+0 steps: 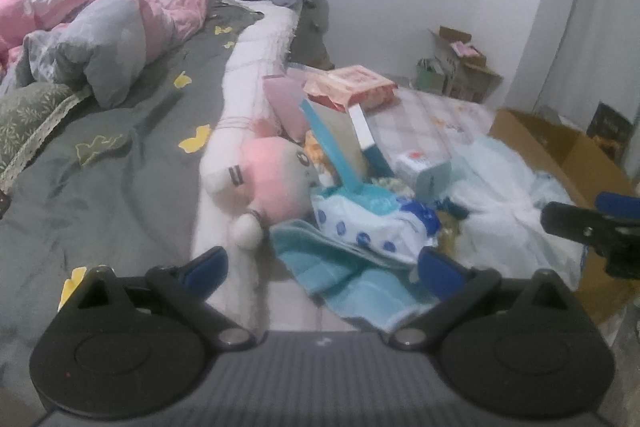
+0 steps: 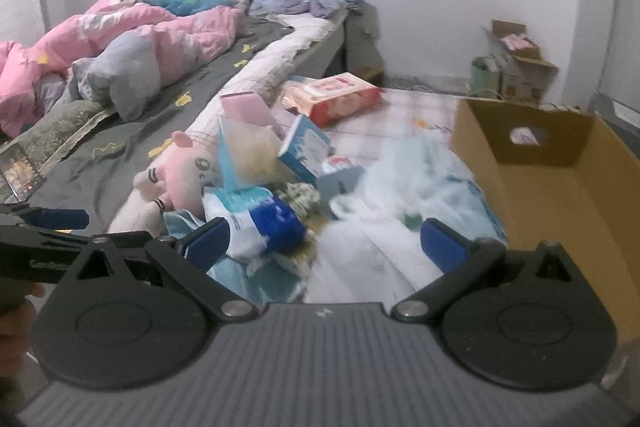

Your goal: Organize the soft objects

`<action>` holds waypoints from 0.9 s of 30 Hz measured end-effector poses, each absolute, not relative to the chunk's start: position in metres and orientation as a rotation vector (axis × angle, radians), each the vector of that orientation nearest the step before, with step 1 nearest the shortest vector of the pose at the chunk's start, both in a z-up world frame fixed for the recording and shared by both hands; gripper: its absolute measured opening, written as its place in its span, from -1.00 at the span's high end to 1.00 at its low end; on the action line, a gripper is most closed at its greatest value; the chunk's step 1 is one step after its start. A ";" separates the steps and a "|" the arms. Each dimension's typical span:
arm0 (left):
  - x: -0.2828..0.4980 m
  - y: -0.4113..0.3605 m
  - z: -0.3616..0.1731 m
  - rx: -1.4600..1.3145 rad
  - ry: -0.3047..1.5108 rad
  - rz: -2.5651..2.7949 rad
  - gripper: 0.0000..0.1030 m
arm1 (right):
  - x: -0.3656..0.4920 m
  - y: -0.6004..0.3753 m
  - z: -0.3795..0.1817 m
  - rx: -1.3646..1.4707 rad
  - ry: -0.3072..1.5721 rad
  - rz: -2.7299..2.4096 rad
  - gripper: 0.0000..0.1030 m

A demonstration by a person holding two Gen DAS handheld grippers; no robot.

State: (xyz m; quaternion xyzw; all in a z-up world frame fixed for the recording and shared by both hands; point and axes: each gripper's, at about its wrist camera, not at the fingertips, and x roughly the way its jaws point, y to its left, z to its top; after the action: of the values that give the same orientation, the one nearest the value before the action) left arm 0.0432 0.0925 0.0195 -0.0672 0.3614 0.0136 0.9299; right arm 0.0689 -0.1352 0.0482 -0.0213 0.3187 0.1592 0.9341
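Two grippers, left gripper (image 1: 322, 267) and right gripper (image 2: 324, 241), hover with jaws spread and empty: the approach step. Cardboard box (image 2: 560, 179) waits at three o'clock. Pink plush toy (image 1: 276, 175) lies at twelve o'clock, beside the blue towel (image 1: 352, 279). Rigid tissue box (image 1: 352, 85) and small cartons crowd the pile, hindering a clean pick.

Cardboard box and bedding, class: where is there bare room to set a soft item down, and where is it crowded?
Free: the cardboard box floor looks bare; the grey sheet between the pink duvet and the plush toy; the checked cover beyond the red carton. Crowded: the heap of cloths and cartons ahead of both open jaws.
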 end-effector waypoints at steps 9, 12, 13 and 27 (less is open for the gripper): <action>0.054 0.106 0.020 -0.094 0.689 0.066 -0.97 | 0.097 -0.119 0.044 -0.041 0.620 0.374 -0.98; 0.059 0.104 0.019 -0.068 0.669 0.046 -0.96 | 0.112 -0.114 0.031 -0.054 0.663 0.357 -0.98; 0.062 0.103 0.019 -0.061 0.662 0.037 -0.95 | 0.116 -0.114 0.028 -0.043 0.668 0.358 -0.98; 0.092 0.103 0.008 -0.100 0.642 -0.049 -0.56 | 0.138 -0.125 0.020 0.098 0.592 0.414 -0.93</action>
State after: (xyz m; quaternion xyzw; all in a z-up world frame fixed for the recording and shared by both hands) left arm 0.0921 0.1028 0.0078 -0.0493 0.3155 -0.0242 0.9473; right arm 0.1381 -0.1250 0.0201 0.0478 0.2893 0.2026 0.9343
